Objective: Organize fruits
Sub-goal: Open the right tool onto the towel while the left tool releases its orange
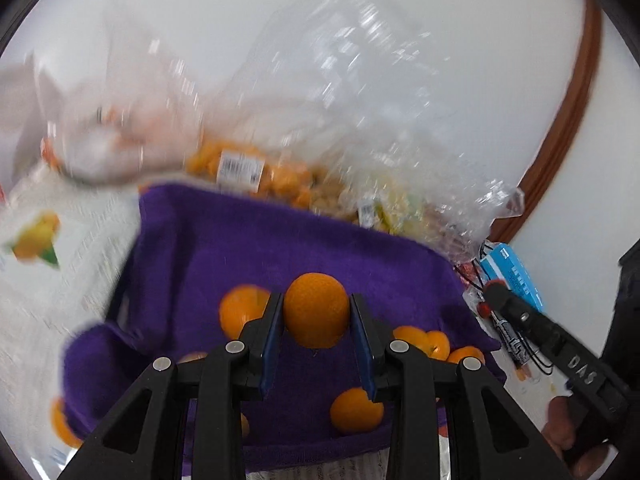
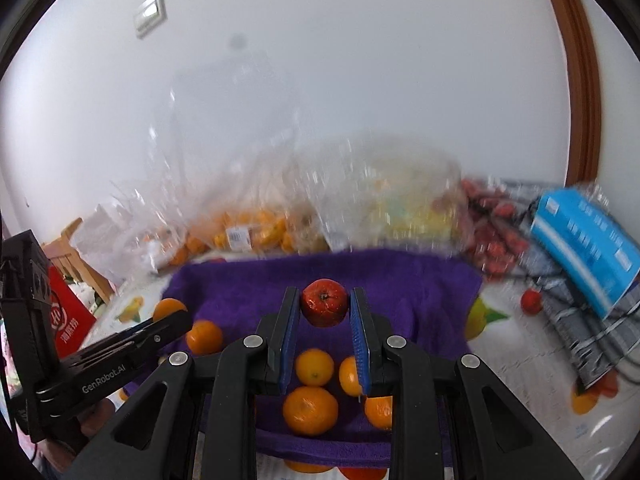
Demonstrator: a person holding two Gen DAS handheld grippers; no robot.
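Observation:
In the left wrist view my left gripper (image 1: pixel 317 312) is shut on an orange (image 1: pixel 316 310), held above a purple towel (image 1: pixel 248 248). Several loose oranges (image 1: pixel 355 410) lie on that towel below it. The right gripper's black body (image 1: pixel 560 344) crosses the lower right of this view. In the right wrist view my right gripper (image 2: pixel 325 306) is shut on a small red fruit (image 2: pixel 324 302) over the purple towel (image 2: pixel 420 292). Oranges (image 2: pixel 310 410) rest on the towel beneath its fingers. The left gripper (image 2: pixel 120 354) reaches in from the left there.
Clear plastic bags of oranges (image 2: pixel 256 232), yellow fruit (image 2: pixel 404 212) and red fruit (image 2: pixel 492 232) stand behind the towel. A blue box (image 2: pixel 588 248) lies at the right, a red bag (image 2: pixel 68 320) at the left. A fruit-printed tablecloth (image 2: pixel 520 344) covers the table.

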